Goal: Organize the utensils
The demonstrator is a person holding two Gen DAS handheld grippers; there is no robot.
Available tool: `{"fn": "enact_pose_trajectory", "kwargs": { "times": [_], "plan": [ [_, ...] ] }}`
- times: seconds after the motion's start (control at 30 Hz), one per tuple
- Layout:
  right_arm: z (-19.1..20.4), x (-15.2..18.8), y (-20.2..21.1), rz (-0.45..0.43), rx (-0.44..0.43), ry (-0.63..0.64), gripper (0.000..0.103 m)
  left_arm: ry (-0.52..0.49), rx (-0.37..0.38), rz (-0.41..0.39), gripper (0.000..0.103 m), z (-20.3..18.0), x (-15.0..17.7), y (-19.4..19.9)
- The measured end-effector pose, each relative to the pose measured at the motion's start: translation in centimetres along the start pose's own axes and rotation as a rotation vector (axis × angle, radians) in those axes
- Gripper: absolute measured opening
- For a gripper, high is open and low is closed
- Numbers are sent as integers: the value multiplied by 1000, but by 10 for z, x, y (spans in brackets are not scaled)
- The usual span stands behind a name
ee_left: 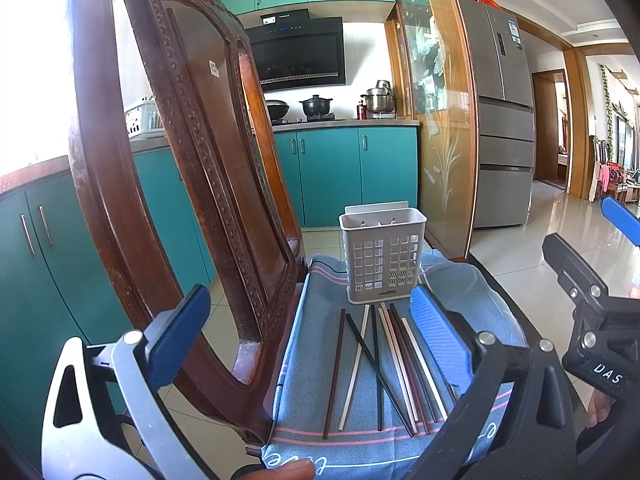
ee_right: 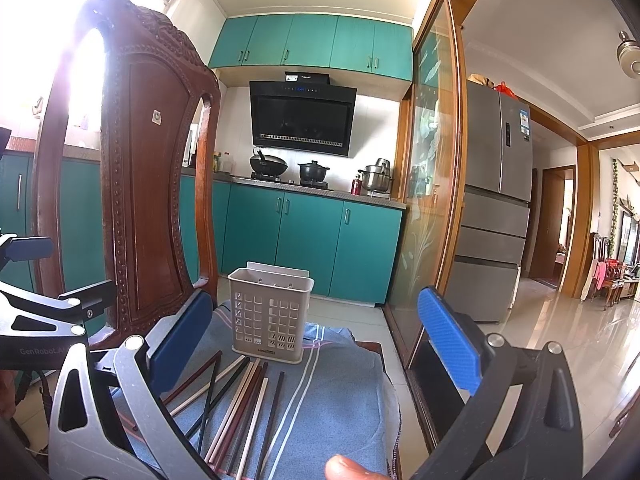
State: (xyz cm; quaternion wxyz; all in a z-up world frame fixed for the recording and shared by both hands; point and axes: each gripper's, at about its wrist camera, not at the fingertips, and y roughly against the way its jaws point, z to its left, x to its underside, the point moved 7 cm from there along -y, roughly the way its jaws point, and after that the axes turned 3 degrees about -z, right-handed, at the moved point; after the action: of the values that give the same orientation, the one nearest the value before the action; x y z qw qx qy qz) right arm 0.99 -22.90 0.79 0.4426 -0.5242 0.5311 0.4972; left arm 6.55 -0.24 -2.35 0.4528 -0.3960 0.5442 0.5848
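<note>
Several chopsticks (ee_left: 384, 364) in dark red, black and white lie loose on a blue cloth (ee_left: 320, 452) spread over a chair seat. Behind them stands an empty white perforated utensil holder (ee_left: 382, 256). My left gripper (ee_left: 308, 344) hovers open above the near ends of the chopsticks, holding nothing. The right wrist view shows the same chopsticks (ee_right: 244, 404) and holder (ee_right: 270, 316), with my right gripper (ee_right: 316, 344) open over the cloth (ee_right: 328, 400) to their right. The right gripper's body (ee_left: 592, 320) shows at the left wrist view's right edge.
The carved wooden chair back (ee_left: 180, 168) rises close on the left. Teal kitchen cabinets (ee_left: 344, 172) and a stove with pots lie behind. A glass sliding door (ee_left: 436, 120) and grey fridge (ee_left: 504, 120) stand to the right, beside tiled floor. A person's thumb (ee_right: 352, 468) shows at the bottom.
</note>
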Motion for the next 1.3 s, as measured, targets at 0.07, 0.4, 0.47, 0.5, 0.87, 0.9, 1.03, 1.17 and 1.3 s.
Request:
{"fn": "enact_pose_trajectory", "kwargs": {
  "times": [0.07, 0.4, 0.47, 0.5, 0.87, 0.9, 1.03, 1.17, 1.3],
  "plan": [
    [0, 0, 0, 1, -1, -1, 100, 0, 0, 0, 99, 0, 0, 0],
    [0, 0, 1, -4, 8, 4, 100, 10, 10, 14, 99, -2, 3, -1],
    [-1, 1, 0, -1, 7, -2, 100, 8, 11, 14, 99, -3, 3, -1],
    [-1, 2, 0, 1, 6, -3, 100, 8, 12, 15, 99, -3, 3, -1],
    [-5, 11, -11, 35, 21, -6, 100, 3, 33, 64, 99, -9, 10, -14],
    [-6, 14, -16, 57, 34, -4, 100, 3, 41, 77, 99, -11, 12, -17],
    [-9, 47, -52, 251, 92, 67, 100, -3, 88, 190, 99, -19, 33, -38],
    [-12, 97, -90, 465, 39, 19, 99, -5, 126, 324, 99, -27, 65, -62],
    [2, 144, -127, 650, -65, -89, 60, 12, 182, 431, 80, -34, 94, -80]
  ]
}}
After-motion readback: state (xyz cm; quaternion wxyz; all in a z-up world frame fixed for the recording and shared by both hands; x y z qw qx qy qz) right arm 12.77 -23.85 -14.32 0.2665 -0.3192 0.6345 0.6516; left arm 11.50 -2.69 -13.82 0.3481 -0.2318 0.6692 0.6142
